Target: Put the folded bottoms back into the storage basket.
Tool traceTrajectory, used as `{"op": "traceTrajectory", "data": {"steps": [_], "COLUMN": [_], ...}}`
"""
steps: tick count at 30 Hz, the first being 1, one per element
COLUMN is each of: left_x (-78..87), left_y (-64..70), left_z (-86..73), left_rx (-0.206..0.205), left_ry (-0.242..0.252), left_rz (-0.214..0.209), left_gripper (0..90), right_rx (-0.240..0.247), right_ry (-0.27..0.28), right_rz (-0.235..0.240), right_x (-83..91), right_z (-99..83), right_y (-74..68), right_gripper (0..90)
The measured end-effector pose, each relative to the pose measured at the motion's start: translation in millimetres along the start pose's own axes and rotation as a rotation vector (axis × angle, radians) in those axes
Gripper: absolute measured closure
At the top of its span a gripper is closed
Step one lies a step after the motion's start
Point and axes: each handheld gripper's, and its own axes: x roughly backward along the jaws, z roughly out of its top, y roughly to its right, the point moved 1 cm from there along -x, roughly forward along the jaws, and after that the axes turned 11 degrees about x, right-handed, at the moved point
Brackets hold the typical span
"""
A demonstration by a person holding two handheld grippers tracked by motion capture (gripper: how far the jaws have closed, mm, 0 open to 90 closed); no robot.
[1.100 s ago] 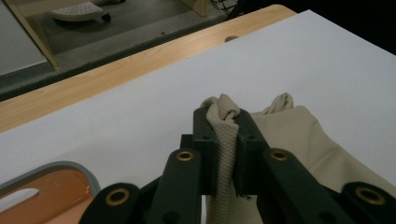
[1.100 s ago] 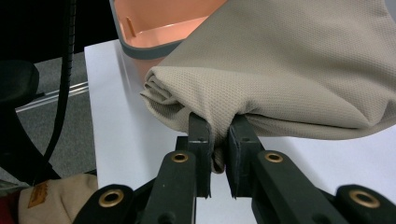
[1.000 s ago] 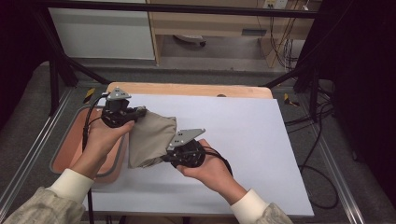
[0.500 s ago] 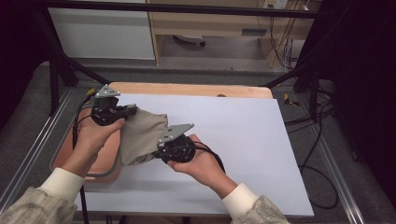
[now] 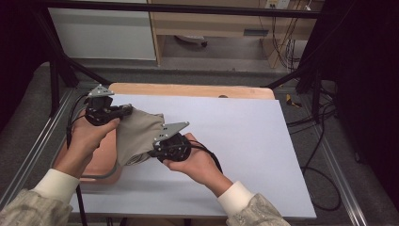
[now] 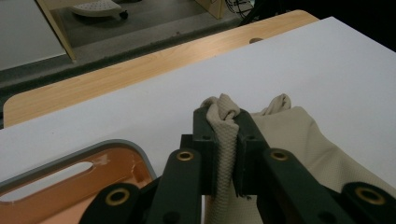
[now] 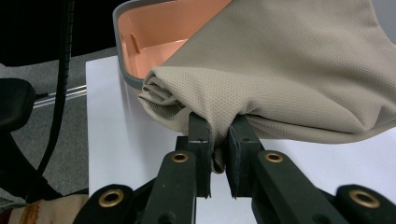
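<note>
Holding a beige cloth (image 5: 139,134) up between both tongs, over the white tabletop (image 5: 244,141). Left tongs (image 6: 227,140) pinching a bunched corner of the cloth, jaws pressed tight on the fabric, rest of it trailing away to the right of them. Right tongs (image 7: 218,151) gripping a folded lower edge, jaws closed on it, cloth bulging above them. Orange tray (image 7: 163,32) with grey rim sitting just behind the cloth, beyond the right tongs, below the left tongs.
</note>
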Motion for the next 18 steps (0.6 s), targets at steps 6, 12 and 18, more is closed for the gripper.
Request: {"op": "traceTrajectory", "data": {"steps": [6, 12, 18], "left_x": [3.1, 8.8, 16.9], "left_y": [-6.0, -14.7, -21.3], "left_z": [0.0, 1.4, 4.4], "left_rx": [0.008, 0.020, 0.023], "left_ry": [0.003, 0.008, 0.022], "left_rz": [0.005, 0.014, 0.028], "left_gripper": [82.3, 82.3, 82.2], "right_rx": [0.005, 0.006, 0.017], "right_ry": [0.003, 0.009, 0.019], "right_rz": [0.001, -0.001, 0.002], "right_x": [-6.1, -11.4, -19.0], "right_z": [5.8, 11.1, 20.6], "right_y": [1.5, 3.1, 1.9], "right_gripper": [82.4, 82.5, 82.4]}}
